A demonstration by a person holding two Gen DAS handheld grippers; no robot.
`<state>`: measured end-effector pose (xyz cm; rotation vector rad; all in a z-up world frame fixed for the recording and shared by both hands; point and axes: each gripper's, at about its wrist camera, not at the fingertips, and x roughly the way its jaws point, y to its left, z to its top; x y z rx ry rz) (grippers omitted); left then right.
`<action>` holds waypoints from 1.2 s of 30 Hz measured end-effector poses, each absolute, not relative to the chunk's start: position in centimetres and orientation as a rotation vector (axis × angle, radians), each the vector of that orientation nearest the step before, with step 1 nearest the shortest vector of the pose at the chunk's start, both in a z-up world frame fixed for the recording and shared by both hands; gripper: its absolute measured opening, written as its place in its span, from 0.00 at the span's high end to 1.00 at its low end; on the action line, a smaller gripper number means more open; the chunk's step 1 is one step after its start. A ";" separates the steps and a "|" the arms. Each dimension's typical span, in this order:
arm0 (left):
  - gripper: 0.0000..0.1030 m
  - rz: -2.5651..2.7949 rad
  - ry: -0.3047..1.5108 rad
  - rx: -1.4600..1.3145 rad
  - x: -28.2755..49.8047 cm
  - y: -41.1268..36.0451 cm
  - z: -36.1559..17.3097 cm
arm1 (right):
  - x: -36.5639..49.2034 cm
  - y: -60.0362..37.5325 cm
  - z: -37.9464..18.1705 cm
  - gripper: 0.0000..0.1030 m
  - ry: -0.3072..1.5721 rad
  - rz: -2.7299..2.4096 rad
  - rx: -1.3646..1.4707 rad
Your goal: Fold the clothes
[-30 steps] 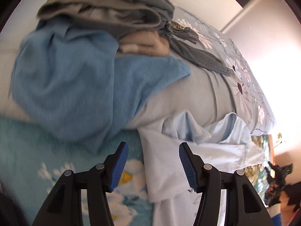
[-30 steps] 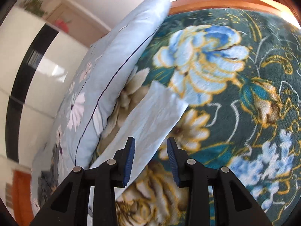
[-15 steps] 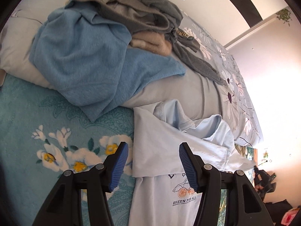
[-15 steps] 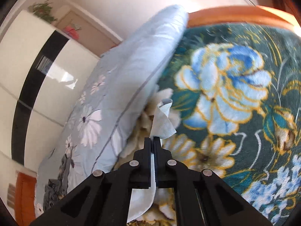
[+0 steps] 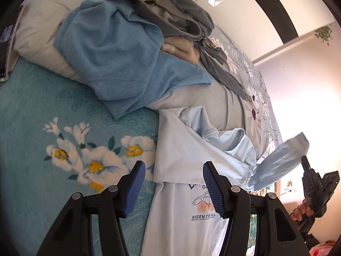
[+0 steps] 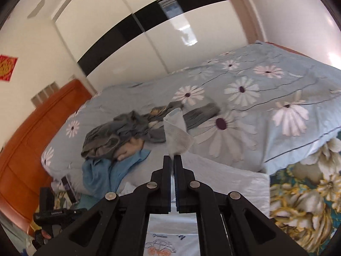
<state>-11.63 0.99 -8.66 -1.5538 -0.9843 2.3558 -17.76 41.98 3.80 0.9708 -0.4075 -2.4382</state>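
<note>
A pale blue T-shirt point(image 5: 187, 192) with a car print lies on the bed, its near sleeve folded in over the chest. My left gripper point(image 5: 173, 183) is open and empty, hovering above the shirt's folded shoulder. My right gripper point(image 6: 172, 160) is shut on the shirt's other sleeve point(image 6: 177, 132) and holds it lifted off the bed. That raised sleeve point(image 5: 281, 162) and the right gripper point(image 5: 303, 160) also show at the right edge of the left wrist view.
A pile of clothes, a blue sweater point(image 5: 119, 64) under grey garments point(image 5: 170, 15), sits on a pillow behind the shirt. A daisy-print duvet point(image 6: 255, 98) covers the bed's far side. A floral blanket point(image 5: 42, 128) lies under the shirt. An orange headboard point(image 6: 32, 140) stands left.
My right gripper closed on the sleeve, lifted it off the blanket and swung round toward the pile. My left gripper drew back from the pile, still open.
</note>
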 end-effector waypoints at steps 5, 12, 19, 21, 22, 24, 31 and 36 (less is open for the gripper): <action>0.41 2.340 -1.058 -1.551 -10.9 -0.5 -9.9 | -17.1 32.1 -1.0 0.97 -0.255 -2.272 1.077; 0.41 2.291 -1.154 -1.583 -10.8 -2.1 -12.6 | -15.2 22.7 -8.5 0.97 -0.012 -2.122 1.259; 0.40 2.182 -1.237 -1.555 -12.2 -1.5 -14.7 | -14.5 19.4 -12.3 0.94 0.120 -2.053 1.342; 0.38 2.126 -1.253 -1.549 -13.3 -0.5 -15.3 | -14.3 18.9 -12.6 0.94 0.132 -2.011 1.345; 0.38 2.098 -1.261 -1.547 -13.8 0.0 -15.6 | -14.2 18.8 -12.6 0.94 0.144 -1.990 1.344; 0.37 2.085 -1.230 -1.572 -14.7 1.2 -16.1 | -13.9 18.9 -12.6 0.91 0.167 -1.954 1.343; 0.37 2.061 -1.134 -1.614 -15.9 4.4 -17.1 | -13.7 26.1 -10.4 0.73 0.149 -2.053 1.366; 0.50 2.119 -1.079 -1.632 -16.2 5.2 -17.2 | -14.6 32.2 -9.9 0.73 0.110 -2.193 1.436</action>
